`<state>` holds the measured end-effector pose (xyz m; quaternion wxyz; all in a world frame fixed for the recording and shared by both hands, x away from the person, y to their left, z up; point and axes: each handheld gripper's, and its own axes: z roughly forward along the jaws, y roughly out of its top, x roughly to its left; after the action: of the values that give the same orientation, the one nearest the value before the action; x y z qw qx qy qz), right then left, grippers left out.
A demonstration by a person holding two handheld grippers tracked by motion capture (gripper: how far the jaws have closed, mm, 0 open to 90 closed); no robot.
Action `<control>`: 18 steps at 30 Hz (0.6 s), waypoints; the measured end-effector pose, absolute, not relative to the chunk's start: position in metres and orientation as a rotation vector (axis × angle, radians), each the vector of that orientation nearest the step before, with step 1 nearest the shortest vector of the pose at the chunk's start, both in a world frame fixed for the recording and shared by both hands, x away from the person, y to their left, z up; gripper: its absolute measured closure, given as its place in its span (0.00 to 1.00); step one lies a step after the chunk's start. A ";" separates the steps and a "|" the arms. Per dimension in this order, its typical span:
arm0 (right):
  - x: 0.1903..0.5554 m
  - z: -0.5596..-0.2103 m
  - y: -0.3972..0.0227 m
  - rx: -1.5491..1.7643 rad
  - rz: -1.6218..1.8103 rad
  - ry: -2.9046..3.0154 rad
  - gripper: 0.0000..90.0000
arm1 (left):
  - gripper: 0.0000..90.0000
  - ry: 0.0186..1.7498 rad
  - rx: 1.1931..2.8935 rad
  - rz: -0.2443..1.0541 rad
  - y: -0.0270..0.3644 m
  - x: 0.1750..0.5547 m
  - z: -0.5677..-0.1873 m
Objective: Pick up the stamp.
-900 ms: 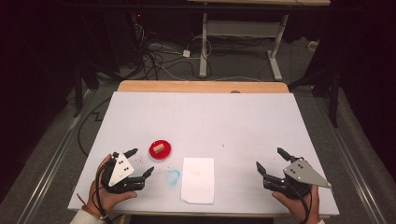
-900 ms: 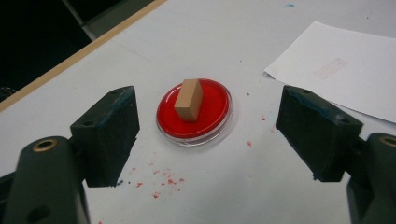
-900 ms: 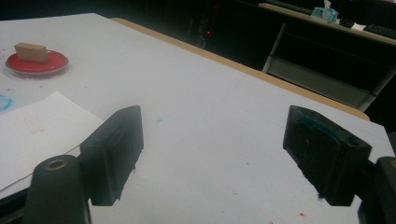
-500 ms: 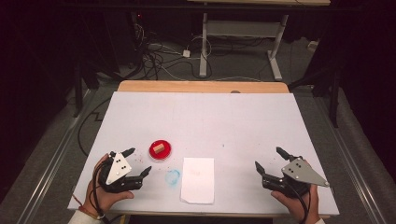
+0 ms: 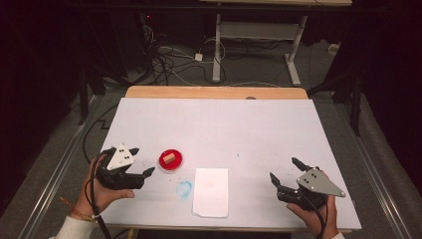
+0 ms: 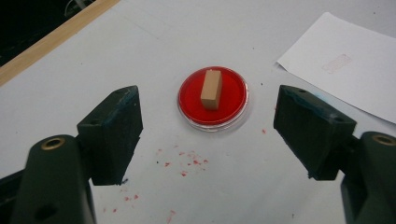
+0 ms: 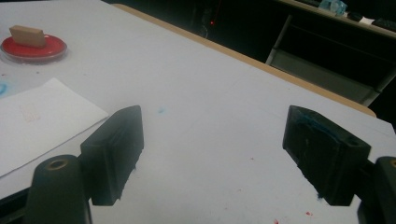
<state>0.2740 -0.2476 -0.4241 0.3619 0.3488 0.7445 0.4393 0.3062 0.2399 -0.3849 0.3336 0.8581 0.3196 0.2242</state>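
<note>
A round red dish with a small wooden block lying in it sits on the white table, left of the middle. My left gripper is just left of the dish, open and empty. In the left gripper view the dish and block lie a short way ahead of the open left gripper, apart from it. My right gripper is at the front right, open and empty over bare table. From the right gripper the dish and block appear far off at the upper left.
A white sheet of paper lies near the front edge with a faint red mark on it. A blue smudge is beside it. Red specks dot the table before the dish. A wooden strip borders the far edge.
My left gripper has shifted a little away from the person, up alongside the red dish. The right gripper has hardly moved. Both stay open.
</note>
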 end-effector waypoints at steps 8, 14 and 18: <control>0.275 -0.426 -0.248 0.904 1.118 1.928 0.23 | 0.26 0.840 2.296 0.553 0.234 0.327 -0.381; 0.275 -0.427 -0.247 0.906 1.107 1.935 0.23 | 0.29 0.841 2.374 0.466 0.224 0.348 -0.386; 0.276 -0.429 -0.246 0.898 1.095 1.956 0.23 | 0.32 0.843 2.457 0.377 0.214 0.365 -0.391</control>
<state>0.2761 -0.2463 -0.4286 0.3554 0.3477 0.7571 0.4238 0.3649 0.2135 -0.3911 0.2553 0.9050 0.3106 0.1389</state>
